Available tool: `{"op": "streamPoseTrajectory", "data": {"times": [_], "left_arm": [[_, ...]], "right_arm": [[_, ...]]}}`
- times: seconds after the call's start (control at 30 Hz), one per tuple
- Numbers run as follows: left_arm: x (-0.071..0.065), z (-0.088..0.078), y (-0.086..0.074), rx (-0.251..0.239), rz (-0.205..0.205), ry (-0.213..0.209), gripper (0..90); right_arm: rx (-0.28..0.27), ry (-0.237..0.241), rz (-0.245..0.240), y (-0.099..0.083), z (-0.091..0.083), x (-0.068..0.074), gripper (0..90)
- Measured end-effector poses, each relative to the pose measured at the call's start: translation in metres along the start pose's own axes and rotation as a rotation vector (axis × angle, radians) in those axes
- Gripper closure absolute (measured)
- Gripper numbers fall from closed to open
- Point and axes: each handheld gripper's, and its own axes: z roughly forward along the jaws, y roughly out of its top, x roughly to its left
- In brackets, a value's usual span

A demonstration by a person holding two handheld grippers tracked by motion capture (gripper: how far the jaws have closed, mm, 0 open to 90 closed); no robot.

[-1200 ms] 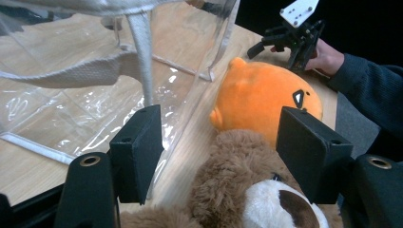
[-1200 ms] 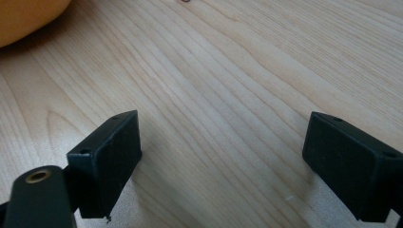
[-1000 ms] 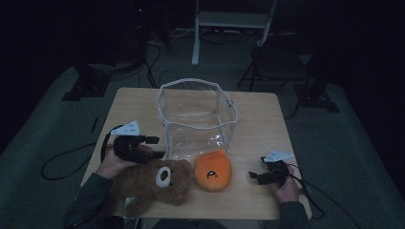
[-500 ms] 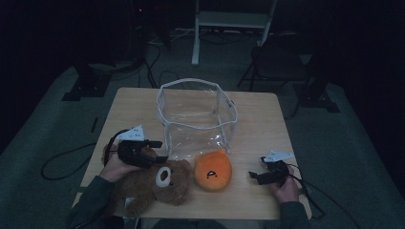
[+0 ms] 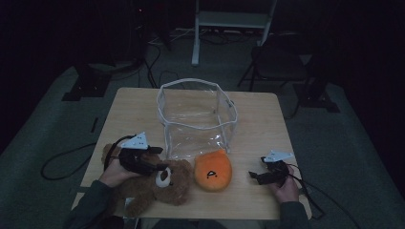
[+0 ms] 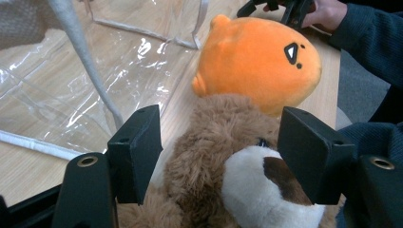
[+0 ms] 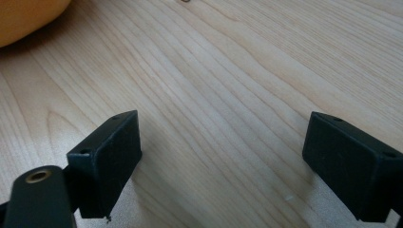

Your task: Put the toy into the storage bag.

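A brown teddy bear lies at the table's front left, with an orange plush right beside its head. My left gripper hovers over the bear's head. In the left gripper view, my left gripper has wide jaws straddling the bear's head, and the pads do not visibly squeeze the fur. The orange plush sits just beyond. My right gripper rests open on the table to the right of the orange plush. In the right gripper view, that gripper has bare wood between its jaws.
A clear plastic bag with white trim stands open mid-table, just behind the two toys; its flap lies by the bear. The wooden table has free room at right and back left. Stands and cables surround it on the floor.
My left gripper has shifted a little toward the near edge and right, from beside the bag onto the bear's head. The right gripper and both toys stayed put.
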Motion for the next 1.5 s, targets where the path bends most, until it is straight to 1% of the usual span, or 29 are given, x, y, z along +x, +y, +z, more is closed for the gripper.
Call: {"op": "streamPoseTrajectory", "data": {"times": [0.07,0.13,0.23,0.37,0.43,0.47,0.5,0.53,0.57,0.63,0.67,0.73,0.77,0.83,0.9,0.97,1.03,1.13,1.23,1.3,1.37,1.4,1.5], "left_arm": [[-0.001,0.000,-0.002,0.006,-0.001,0.006,32.0],[-0.002,0.000,-0.003,0.006,-0.007,0.000,32.0],[-0.003,0.001,-0.007,0.011,-0.009,-0.016,30.5],[-0.007,0.004,-0.009,0.043,-0.008,-0.053,26.1],[-0.009,0.007,-0.010,0.062,-0.001,-0.078,23.7],[-0.011,0.008,-0.010,0.073,0.007,-0.082,23.2],[-0.012,0.010,-0.011,0.072,0.022,-0.070,20.9],[-0.012,0.012,-0.012,0.081,0.022,-0.066,19.8],[-0.011,0.015,-0.013,0.094,0.029,-0.074,19.8],[-0.012,0.018,-0.015,0.093,0.041,-0.094,19.8],[-0.013,0.020,-0.016,0.100,0.058,-0.090,19.7],[-0.013,0.021,-0.017,0.106,0.067,-0.099,19.4],[-0.012,0.022,-0.018,0.109,0.066,-0.103,19.3],[-0.010,0.022,-0.020,0.103,0.061,-0.126,19.2],[-0.009,0.023,-0.022,0.111,0.059,-0.152,19.2],[-0.012,0.025,-0.023,0.142,0.082,-0.152,19.2],[-0.013,0.027,-0.023,0.154,0.096,-0.151,19.2],[-0.014,0.031,-0.022,0.185,0.117,-0.126,18.6],[-0.013,0.037,-0.022,0.207,0.125,-0.115,17.2],[-0.011,0.040,-0.022,0.224,0.118,-0.099,17.2],[-0.009,0.043,-0.021,0.242,0.101,-0.093,17.2],[-0.007,0.043,-0.021,0.255,0.103,-0.095,17.3],[-0.005,0.046,-0.020,0.265,0.083,-0.109,17.2]], "right_arm": [[0.000,0.000,0.000,0.000,0.000,0.000,11.8],[0.000,0.000,0.000,0.000,0.000,0.000,11.9],[0.000,0.000,0.000,0.000,0.000,0.000,11.8],[0.000,0.000,0.000,0.000,0.000,0.000,11.8],[0.000,0.000,0.000,0.000,0.000,0.000,11.8],[0.000,0.000,0.001,0.000,0.000,0.000,11.8],[0.000,0.000,0.000,0.000,0.000,0.000,11.8],[0.000,0.000,0.001,0.000,0.000,0.000,11.8],[0.000,0.000,0.001,0.000,0.000,0.000,11.8],[0.000,0.000,0.001,0.000,0.000,0.000,11.8],[0.000,0.000,0.000,0.000,0.000,0.000,11.8],[0.000,0.000,0.001,0.000,0.000,0.000,11.8],[0.000,0.000,0.001,0.000,0.000,0.000,11.8],[0.000,0.000,0.001,0.000,0.000,0.000,11.8],[0.000,0.000,0.001,0.000,0.000,0.000,11.8],[0.000,0.000,0.001,0.000,0.000,0.000,11.8],[0.000,0.000,0.001,0.000,0.000,0.000,11.9],[0.000,0.000,0.001,0.000,0.000,0.000,11.8],[0.000,0.000,0.001,0.000,0.000,0.000,11.8],[0.000,0.000,0.001,0.000,0.000,0.000,11.8],[0.000,0.000,0.001,0.000,0.000,0.000,11.8],[0.000,0.000,0.001,0.000,0.000,0.000,11.8],[0.000,0.000,0.000,0.000,0.000,0.000,11.8]]}}
